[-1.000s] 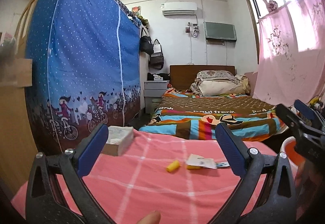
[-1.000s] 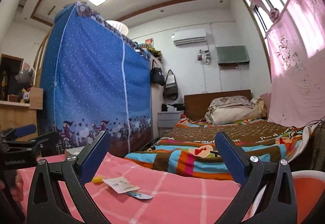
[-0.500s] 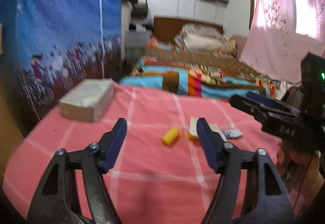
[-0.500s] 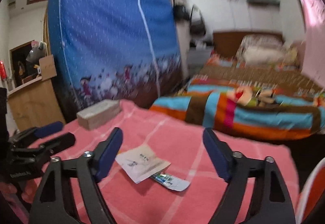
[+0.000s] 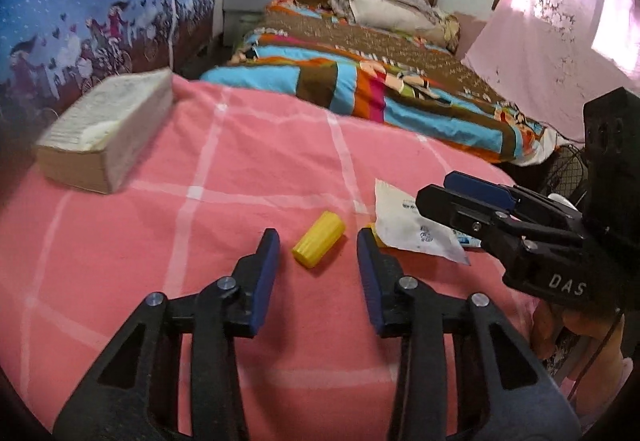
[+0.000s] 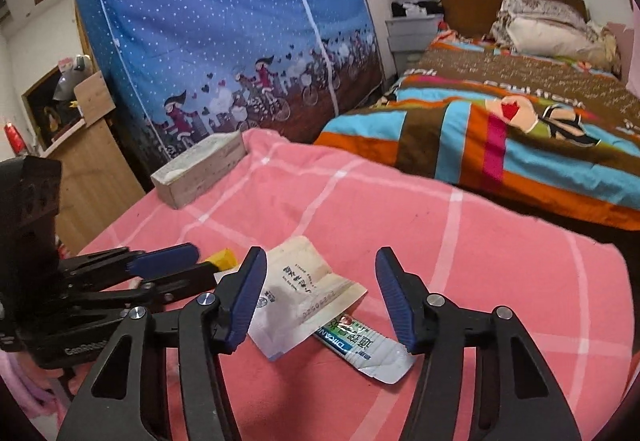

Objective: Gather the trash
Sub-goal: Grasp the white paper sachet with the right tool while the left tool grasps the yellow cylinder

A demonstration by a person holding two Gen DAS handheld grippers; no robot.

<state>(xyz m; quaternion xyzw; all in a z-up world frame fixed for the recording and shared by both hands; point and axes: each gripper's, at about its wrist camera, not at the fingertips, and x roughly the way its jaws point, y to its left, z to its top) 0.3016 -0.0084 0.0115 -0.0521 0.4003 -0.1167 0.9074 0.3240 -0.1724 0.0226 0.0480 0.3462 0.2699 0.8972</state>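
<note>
A small yellow ribbed cylinder (image 5: 319, 243) lies on the pink checked cloth (image 5: 240, 169). My left gripper (image 5: 318, 241) is open, its tips either side of the cylinder, just short of it. A white paper packet (image 6: 298, 293) lies to its right, with a blue-green sachet (image 6: 362, 347) partly under it. My right gripper (image 6: 320, 261) is open over the packet and sachet. The packet (image 5: 412, 229) and the right gripper (image 5: 460, 193) also show in the left wrist view; the left gripper (image 6: 168, 265) and a yellow piece (image 6: 223, 259) show in the right wrist view.
A tissue box (image 5: 108, 129) sits at the cloth's far left corner. A bed with a striped blanket (image 5: 380, 81) lies beyond the far edge. A blue fabric wardrobe (image 6: 224, 21) stands at left. A pink curtain (image 5: 560, 41) hangs at right.
Both grippers have tilted down and moved forward to the trash. The left jaws narrowed around the yellow cylinder; the right came over the packet and sachet.
</note>
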